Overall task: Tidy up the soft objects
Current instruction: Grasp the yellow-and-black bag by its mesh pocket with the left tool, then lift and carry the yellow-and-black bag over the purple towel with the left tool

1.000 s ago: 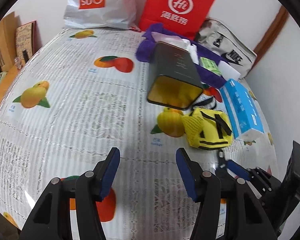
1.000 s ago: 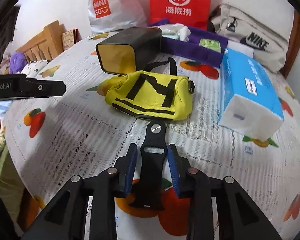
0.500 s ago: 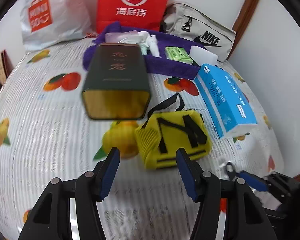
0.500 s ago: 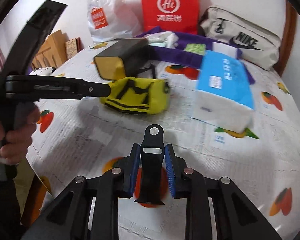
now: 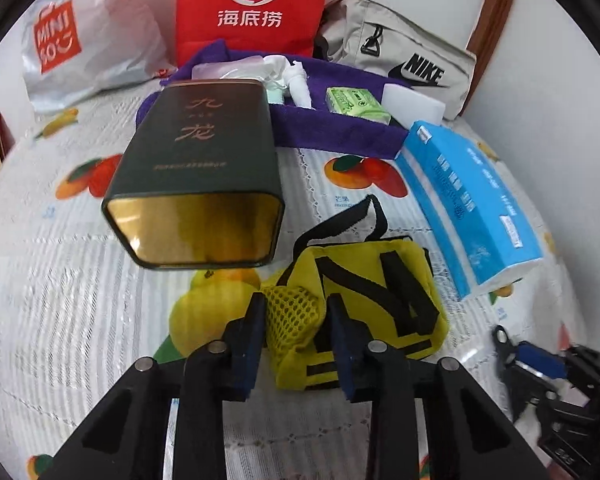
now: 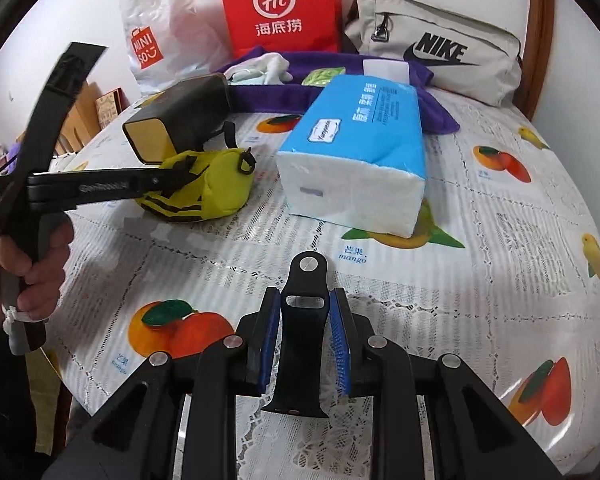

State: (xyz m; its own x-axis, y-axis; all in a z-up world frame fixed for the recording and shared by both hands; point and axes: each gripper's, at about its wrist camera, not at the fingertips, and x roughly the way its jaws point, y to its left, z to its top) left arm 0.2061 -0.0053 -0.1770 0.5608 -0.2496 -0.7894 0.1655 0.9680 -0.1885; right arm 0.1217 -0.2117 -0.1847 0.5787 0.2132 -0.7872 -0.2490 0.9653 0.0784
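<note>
The left claw (image 5: 296, 340), just closing, pinches the small yellow fabric pouch's (image 5: 364, 312) mesh end; the right claw (image 6: 306, 344), at its four o'clock, clamps a black rubber strap (image 6: 302, 328).

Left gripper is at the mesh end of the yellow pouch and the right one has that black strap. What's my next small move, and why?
Probably lift the left gripper a little to test the hold. Its jaws have just been closing and now pinch the mesh end of the yellow pouch, which lies on the tablecloth close beside the dark tin. The right gripper is shut on the black strap, so keep it still.
</note>
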